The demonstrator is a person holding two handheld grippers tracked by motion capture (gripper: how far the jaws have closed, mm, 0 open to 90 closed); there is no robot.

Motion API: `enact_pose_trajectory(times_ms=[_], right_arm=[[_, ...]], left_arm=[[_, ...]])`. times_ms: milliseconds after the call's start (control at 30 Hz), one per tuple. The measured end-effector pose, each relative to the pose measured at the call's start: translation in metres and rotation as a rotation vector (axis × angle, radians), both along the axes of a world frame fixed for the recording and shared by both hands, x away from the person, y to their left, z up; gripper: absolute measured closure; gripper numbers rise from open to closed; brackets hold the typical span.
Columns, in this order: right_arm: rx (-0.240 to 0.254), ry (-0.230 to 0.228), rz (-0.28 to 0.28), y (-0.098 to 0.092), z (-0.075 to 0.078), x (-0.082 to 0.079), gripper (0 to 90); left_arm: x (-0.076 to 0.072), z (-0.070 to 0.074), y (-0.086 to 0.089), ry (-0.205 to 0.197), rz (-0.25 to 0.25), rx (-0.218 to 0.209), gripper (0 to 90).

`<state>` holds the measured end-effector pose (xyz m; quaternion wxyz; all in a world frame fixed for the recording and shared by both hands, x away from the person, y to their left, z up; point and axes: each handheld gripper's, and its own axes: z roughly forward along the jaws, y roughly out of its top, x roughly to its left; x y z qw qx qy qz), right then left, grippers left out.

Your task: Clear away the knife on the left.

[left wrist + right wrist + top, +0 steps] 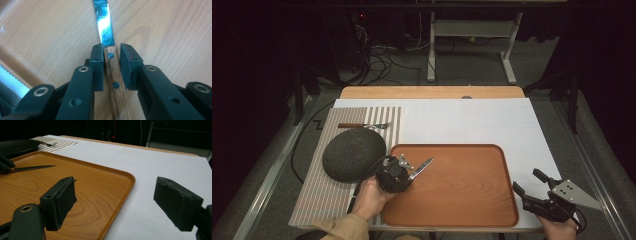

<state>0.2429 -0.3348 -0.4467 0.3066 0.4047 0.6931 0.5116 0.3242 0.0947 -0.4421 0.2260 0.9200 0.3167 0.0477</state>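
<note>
- While hovering low over the left end of the rounded brown wooden tray (pixel 462 192), straddling the wooden-handled steel table knife (pixel 422 167) with the left tool (pixel 407 166).
- Seen from the left gripper view: riveted wooden handle of the knife (pixel 113 75) right between the two black pads of the left tool (pixel 111 53).
- One pad up against the wood, a sliver of gap on the other side. Released, then, not clenched.
- Knife flat on the tray, blade pointing away from the tool toward the tray's middle, shiny and catching light.
- Left hand (pixel 369 197) wrapped round the tool's body at the tray's near-left corner.
- Over to the right tool (pixel 527 180): off the tray's right edge, above the white tabletop (pixel 462 120), gripped by the right hand (pixel 559 229).
- Jaws of the right tool (pixel 115 187) spread wide, nothing between them, released.
- From the right gripper view: the tray's (pixel 100 185) corner under one pad, bare white tabletop under the other, the knife (pixel 32 167) well apart at far left.
- Beside the tray on the left: dark round textured plate (pixel 352 154) on a grey striped placemat (pixel 322 195), just next to the left tool.
- Behind the plate on the same mat: wooden-handled fork (pixel 367 126), lying crosswise.
</note>
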Motion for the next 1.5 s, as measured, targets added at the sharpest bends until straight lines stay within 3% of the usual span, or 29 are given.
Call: enact_pose_trajectory(times_ms=[633, 1467, 1500], right_arm=[[0.002, 0.000, 0.001, 0.000, 0.000, 0.000, 18.5], [0.002, 0.002, 0.000, 0.000, 0.000, -0.001, 18.6], [0.003, 0.002, 0.000, 0.000, 0.000, -0.001, 18.5]], left_arm=[[0.000, -0.001, 0.009, -0.047, 0.025, 0.026, 64.7], [-0.008, -0.001, 0.034, -0.069, 0.070, 0.028, 63.0], [-0.008, -0.001, 0.035, -0.068, 0.073, 0.026, 58.6]])
